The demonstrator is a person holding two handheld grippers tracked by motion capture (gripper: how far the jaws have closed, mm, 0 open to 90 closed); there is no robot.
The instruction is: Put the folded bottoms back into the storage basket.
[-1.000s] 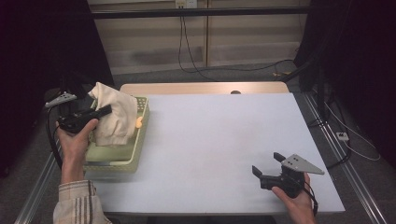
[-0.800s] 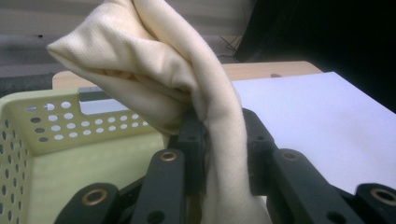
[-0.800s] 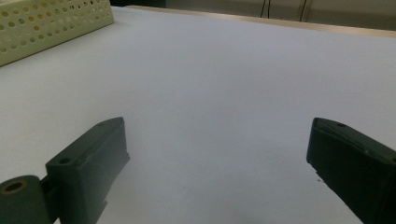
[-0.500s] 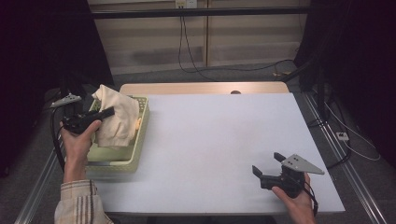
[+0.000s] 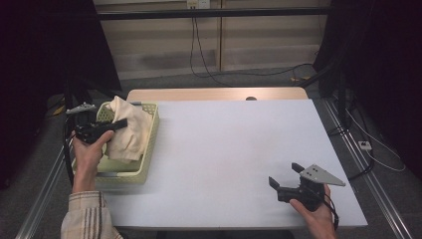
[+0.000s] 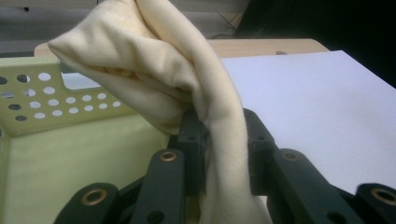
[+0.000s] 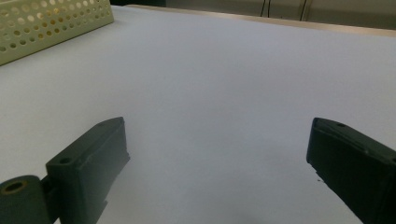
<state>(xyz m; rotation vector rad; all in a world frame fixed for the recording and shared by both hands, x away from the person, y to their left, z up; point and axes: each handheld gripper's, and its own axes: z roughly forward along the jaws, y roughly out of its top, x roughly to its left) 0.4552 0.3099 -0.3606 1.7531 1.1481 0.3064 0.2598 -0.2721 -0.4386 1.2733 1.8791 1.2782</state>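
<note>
Left gripper (image 5: 117, 123) is clamping a cream cloth (image 5: 130, 130), jaws pinching a fold of it and holding it over the pale green perforated basket (image 5: 149, 144). Cloth is bunching up ahead of the jaws and draping down between them, basket floor lying below. Right gripper (image 5: 284, 175) is resting low over the white table (image 5: 229, 144), jaws standing wide apart, gripping nothing, basket lying well away.
</note>
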